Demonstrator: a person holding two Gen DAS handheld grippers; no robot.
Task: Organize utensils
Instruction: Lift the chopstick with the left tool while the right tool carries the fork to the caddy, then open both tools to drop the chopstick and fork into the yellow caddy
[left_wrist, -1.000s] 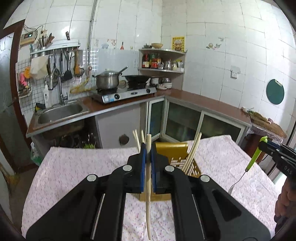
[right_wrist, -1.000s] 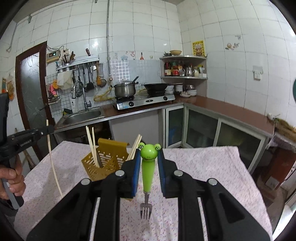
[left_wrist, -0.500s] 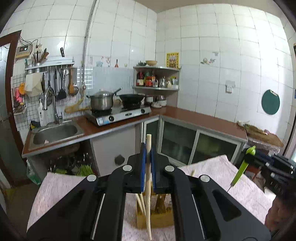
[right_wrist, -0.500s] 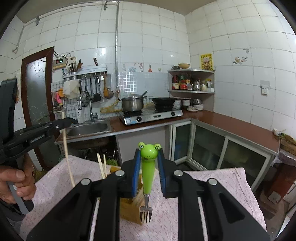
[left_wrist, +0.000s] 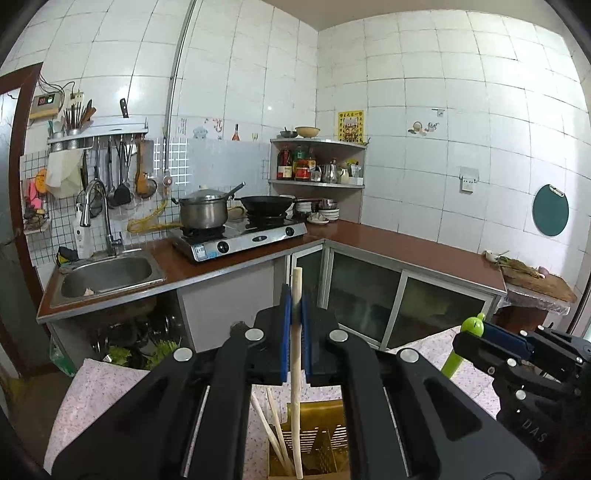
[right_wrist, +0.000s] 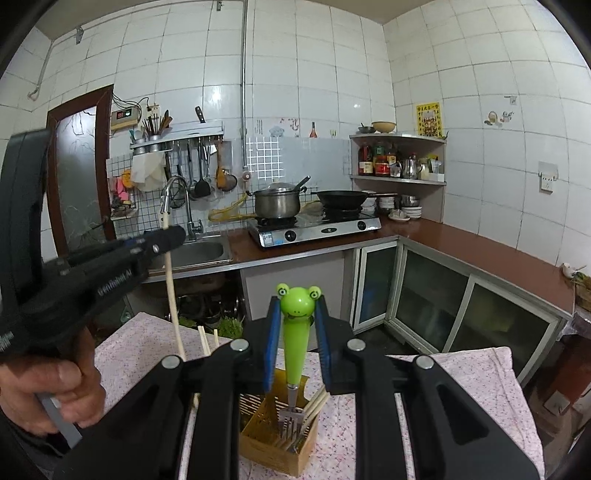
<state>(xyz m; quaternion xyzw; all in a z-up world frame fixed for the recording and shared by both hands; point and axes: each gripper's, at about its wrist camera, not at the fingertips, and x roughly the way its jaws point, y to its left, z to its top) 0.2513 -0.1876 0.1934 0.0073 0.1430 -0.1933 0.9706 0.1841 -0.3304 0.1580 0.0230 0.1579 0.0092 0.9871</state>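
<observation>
My left gripper is shut on a pale chopstick held upright, its lower end inside the yellow slotted utensil holder on the table. Other chopsticks lean in the holder. My right gripper is shut on a green frog-handled fork; its tines hang just above the holder. The left gripper with its chopstick shows at the left of the right wrist view. The right gripper and fork show at the right of the left wrist view.
The holder stands on a table with a pink floral cloth. Behind are a sink, a stove with a pot and wok, glass-door cabinets and a corner shelf.
Both grippers rose and came in over the holder. The chopstick's tip now sits in the holder and the fork hangs right above it.
</observation>
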